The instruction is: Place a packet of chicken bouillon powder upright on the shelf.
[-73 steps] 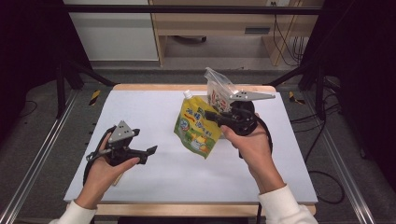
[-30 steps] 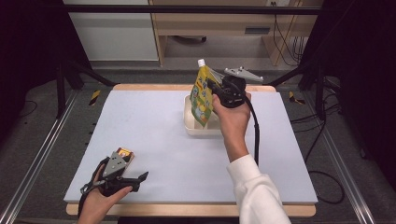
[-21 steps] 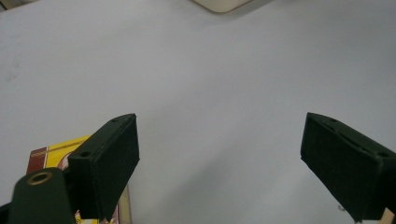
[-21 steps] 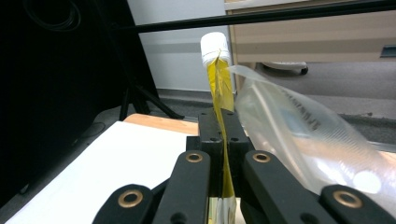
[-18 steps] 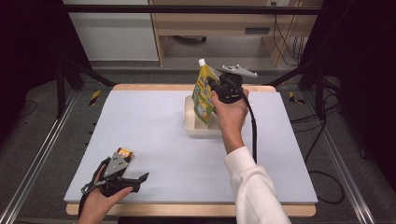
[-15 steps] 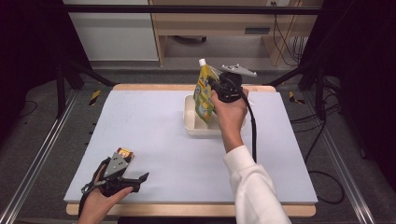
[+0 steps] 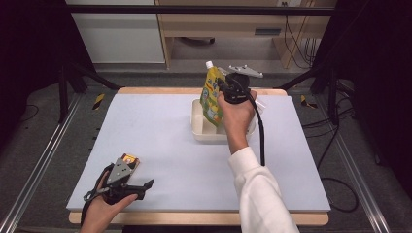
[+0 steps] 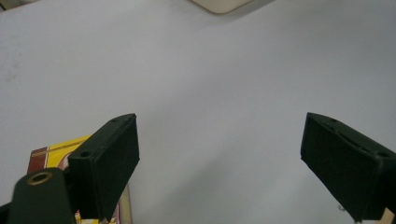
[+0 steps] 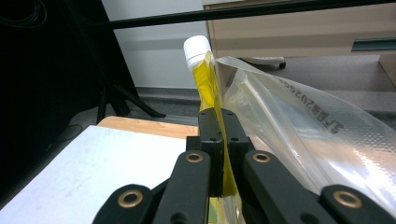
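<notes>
The right gripper [image 7: 232, 89] has its jaws clamped on the yellow soft pouch with a white cap [image 7: 212, 94], held just above the white plastic tray [image 7: 200, 130], so it looks nearly put away, while the left gripper [image 7: 127, 185] rests with jaws apart beside a small yellow and red packet [image 7: 130, 159], likely next.

Yellow spouted pouch [image 7: 212, 96], upright, over white tray [image 7: 198, 127]

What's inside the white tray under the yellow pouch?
The yellow pouch, pinched by the right claw, dips into the white tray. The hand and pouch cover most of the tray, so anything else inside stays hidden.
</notes>
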`<state>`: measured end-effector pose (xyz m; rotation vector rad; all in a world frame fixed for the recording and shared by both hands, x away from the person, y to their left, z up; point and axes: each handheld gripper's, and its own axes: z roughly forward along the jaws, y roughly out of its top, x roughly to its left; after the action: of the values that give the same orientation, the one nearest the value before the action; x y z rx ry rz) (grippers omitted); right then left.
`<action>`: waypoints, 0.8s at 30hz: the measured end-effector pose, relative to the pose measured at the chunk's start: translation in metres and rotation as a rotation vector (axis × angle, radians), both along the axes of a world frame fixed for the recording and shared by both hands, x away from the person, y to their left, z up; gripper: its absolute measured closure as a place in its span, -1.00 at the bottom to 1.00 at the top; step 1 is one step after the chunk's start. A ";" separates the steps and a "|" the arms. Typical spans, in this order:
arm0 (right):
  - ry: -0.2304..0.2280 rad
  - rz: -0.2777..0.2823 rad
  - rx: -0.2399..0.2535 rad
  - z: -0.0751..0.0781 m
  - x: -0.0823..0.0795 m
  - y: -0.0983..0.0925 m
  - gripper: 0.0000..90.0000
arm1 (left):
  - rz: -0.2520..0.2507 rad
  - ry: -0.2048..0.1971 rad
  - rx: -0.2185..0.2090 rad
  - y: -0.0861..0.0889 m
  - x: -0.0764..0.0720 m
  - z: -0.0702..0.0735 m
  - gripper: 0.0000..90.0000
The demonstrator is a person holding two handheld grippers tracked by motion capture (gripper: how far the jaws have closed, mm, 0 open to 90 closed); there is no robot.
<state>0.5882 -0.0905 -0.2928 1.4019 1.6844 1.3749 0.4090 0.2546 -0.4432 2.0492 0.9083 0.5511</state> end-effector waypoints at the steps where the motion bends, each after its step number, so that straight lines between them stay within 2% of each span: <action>1: -0.002 -0.004 -0.002 0.000 0.000 0.000 1.00 | 0.000 0.000 0.000 0.000 0.000 0.000 -0.75; 12: 0.013 -0.051 0.007 -0.001 0.004 -0.006 1.00 | -0.005 0.004 0.004 -0.002 0.000 -0.001 -0.75; 24: 0.037 -0.034 -0.009 0.000 0.009 0.009 1.00 | -0.006 0.003 0.002 -0.002 0.000 0.000 -0.75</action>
<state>0.5975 -0.0815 -0.2924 1.4519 1.6805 1.3288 0.4090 0.2531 -0.4437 2.0544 0.9033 0.5467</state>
